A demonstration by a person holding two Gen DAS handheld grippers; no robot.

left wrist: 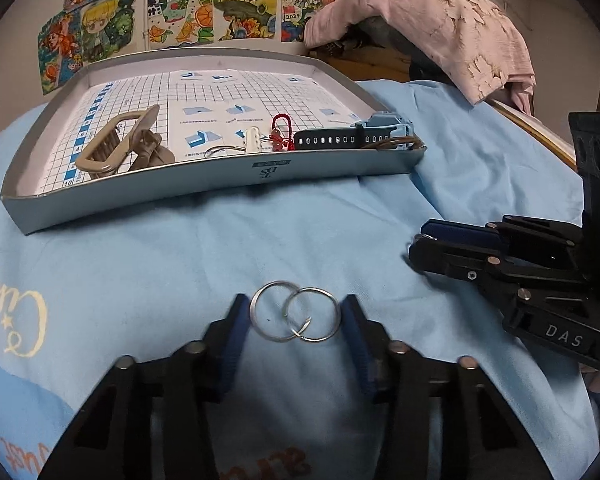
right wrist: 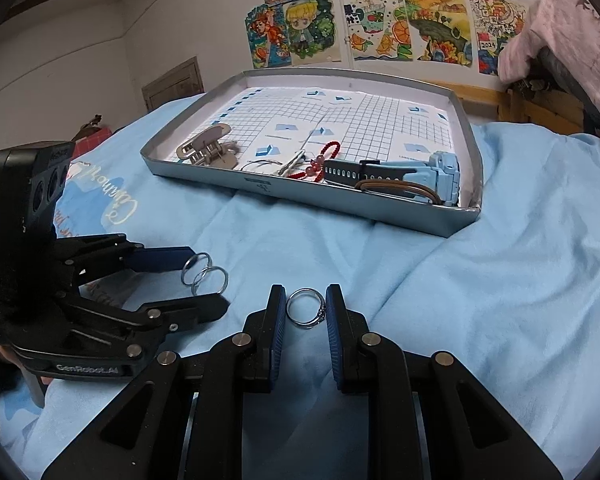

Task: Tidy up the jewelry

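Note:
Two linked metal key rings (left wrist: 295,317) lie on the blue cloth between the open fingers of my left gripper (left wrist: 293,312); they also show in the right wrist view (right wrist: 204,276). A small silver ring (right wrist: 306,307) lies between the pads of my right gripper (right wrist: 305,306), whose jaws stand close beside it without clearly clamping it. The right gripper shows in the left wrist view (left wrist: 420,242) at right. A grey tray (left wrist: 220,184) (right wrist: 380,212) holds a beige hair claw (left wrist: 118,144), a red bead cord (left wrist: 280,132), a blue watch (left wrist: 364,134) and a brown band (right wrist: 400,192).
The blue cloth (left wrist: 180,260) covers a bed and is wrinkled. A pink garment (left wrist: 440,28) hangs at back right. Drawings (left wrist: 180,8) are on the wall behind the tray. The left gripper (right wrist: 204,284) sits at left in the right wrist view.

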